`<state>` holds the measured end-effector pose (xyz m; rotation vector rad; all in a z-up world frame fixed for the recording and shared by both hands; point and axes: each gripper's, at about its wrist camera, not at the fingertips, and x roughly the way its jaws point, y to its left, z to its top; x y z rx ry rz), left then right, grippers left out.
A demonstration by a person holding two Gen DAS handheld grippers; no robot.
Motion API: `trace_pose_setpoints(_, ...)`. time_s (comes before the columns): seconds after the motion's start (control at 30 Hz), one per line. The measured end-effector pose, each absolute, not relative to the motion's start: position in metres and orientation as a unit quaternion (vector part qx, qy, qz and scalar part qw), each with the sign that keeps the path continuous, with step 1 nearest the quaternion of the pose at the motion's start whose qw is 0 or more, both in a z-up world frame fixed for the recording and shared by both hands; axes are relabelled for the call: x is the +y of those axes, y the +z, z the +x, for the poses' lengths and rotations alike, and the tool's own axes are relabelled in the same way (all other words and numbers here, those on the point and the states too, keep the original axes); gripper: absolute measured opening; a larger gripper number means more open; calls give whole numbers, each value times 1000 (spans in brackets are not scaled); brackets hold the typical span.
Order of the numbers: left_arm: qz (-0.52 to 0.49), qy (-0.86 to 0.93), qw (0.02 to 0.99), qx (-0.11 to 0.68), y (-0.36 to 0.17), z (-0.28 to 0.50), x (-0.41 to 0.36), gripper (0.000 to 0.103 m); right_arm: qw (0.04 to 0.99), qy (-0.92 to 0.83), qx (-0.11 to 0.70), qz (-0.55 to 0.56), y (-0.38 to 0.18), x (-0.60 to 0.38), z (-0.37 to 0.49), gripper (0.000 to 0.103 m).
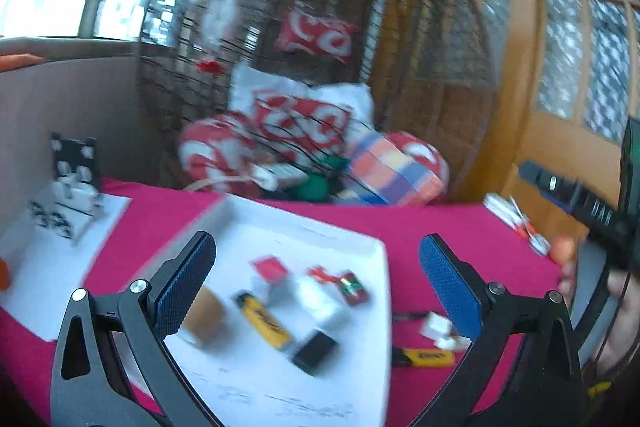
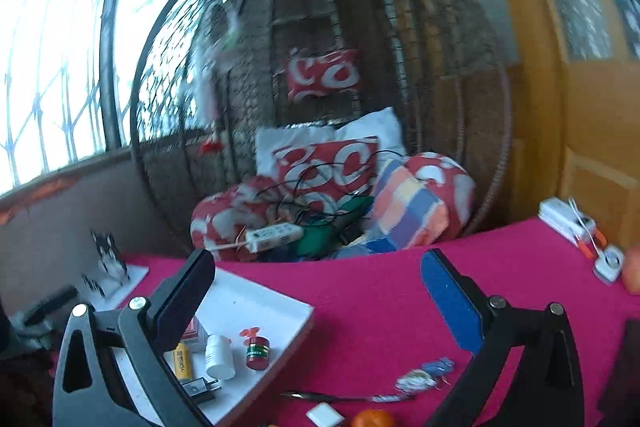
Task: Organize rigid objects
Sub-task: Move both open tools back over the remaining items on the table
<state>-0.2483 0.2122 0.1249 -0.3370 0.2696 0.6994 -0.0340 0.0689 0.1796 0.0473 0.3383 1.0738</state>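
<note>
Both jaws gape fully, holding nothing: left gripper (image 1: 318,281), right gripper (image 2: 318,301); at seven o'clock, the flat white tray (image 2: 276,307) carries a yellow plastic lighter (image 1: 264,319), a white pill bottle (image 2: 219,357), and a red cylindrical jar (image 2: 257,351).

Both grippers are wide open with nothing between the pads. The left gripper (image 1: 318,281) fills the bottom of its own view, blue pads spread to either side and aimed slightly downward. The right gripper (image 2: 318,301) looks the same in its view. At the right edge of the left view there's a hand (image 1: 618,311) holding the right gripper's black body.
</note>
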Motion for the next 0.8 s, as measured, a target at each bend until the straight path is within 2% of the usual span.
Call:
trace_pose_setpoints(0.17,-133,268,931,209,105,-199,188,103,860,467,203,24,154,41,-4,103)
trace_pose_setpoints(0.3,-148,199,927,283,85,-152,177,103,864,437,245,46,129,17,21,103)
trace_pose_setpoints(0.4,-104,213,911,338,70,-113,169,102,867,422,258,66,121,1,32,103)
trace_pose_setpoints(0.47,-78,220,902,364,60,-94,166,91,867,415,263,82,118,-12,39,103)
trace_pose_setpoints(0.57,-77,201,892,396,45,-77,168,83,867,410,266,94,114,-30,46,103)
trace_pose_setpoints(0.8,-22,203,877,434,24,-42,153,82,859,407,287,116,97,-44,63,103)
